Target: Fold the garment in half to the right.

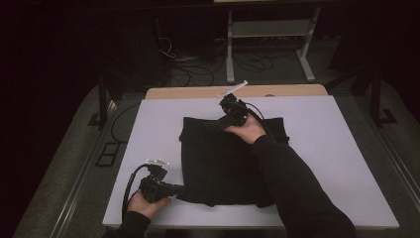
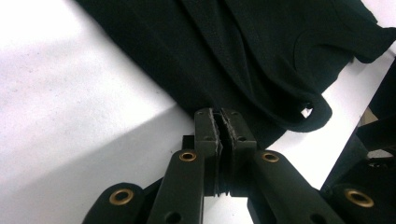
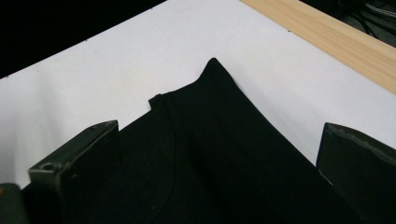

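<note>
A black garment lies folded on the white table. My left gripper is at the garment's near left corner, held low and pointing right. In the left gripper view its jaws are pressed together right at the edge of the garment, apparently pinching it. My right gripper hovers over the garment's far edge. Seen in the right gripper view, it is open wide, one jaw on either side of the garment, whose pointed corner lies ahead.
A wooden strip runs along the table's far edge, also in the right gripper view. The person's dark right sleeve crosses the garment's right half. Beyond the table, a metal frame and cables stand on the dark floor.
</note>
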{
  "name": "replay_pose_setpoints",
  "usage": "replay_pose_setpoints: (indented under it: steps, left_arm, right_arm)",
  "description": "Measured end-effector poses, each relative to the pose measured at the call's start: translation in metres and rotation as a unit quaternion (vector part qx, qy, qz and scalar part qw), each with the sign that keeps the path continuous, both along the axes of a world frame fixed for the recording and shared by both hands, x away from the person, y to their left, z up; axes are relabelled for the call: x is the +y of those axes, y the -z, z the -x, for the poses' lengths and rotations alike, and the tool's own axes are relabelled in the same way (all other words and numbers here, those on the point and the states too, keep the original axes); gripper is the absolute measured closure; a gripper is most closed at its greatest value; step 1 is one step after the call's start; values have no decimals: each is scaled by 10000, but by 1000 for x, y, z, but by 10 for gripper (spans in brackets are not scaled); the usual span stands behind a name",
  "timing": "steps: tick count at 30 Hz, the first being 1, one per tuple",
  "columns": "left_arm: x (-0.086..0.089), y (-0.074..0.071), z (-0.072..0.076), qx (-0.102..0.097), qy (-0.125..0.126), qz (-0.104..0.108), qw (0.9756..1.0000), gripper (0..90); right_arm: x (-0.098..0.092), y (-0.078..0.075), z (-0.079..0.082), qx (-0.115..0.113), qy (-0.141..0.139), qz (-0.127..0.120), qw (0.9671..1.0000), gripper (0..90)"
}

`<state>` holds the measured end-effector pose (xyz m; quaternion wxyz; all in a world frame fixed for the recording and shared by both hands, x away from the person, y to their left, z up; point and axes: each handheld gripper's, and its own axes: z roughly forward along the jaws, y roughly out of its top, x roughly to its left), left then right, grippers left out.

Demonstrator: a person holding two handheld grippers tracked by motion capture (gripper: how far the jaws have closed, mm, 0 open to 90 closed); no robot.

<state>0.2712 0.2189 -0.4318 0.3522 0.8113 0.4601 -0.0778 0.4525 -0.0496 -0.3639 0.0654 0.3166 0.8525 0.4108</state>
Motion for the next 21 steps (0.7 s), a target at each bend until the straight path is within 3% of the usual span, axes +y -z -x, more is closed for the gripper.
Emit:
replay_pose_setpoints:
  steps: [21]
  left_arm:
    - [0, 1, -1, 41, 43, 8, 10000, 839]
  right_arm:
    - [13, 20, -20, 146, 66, 120, 9998, 15]
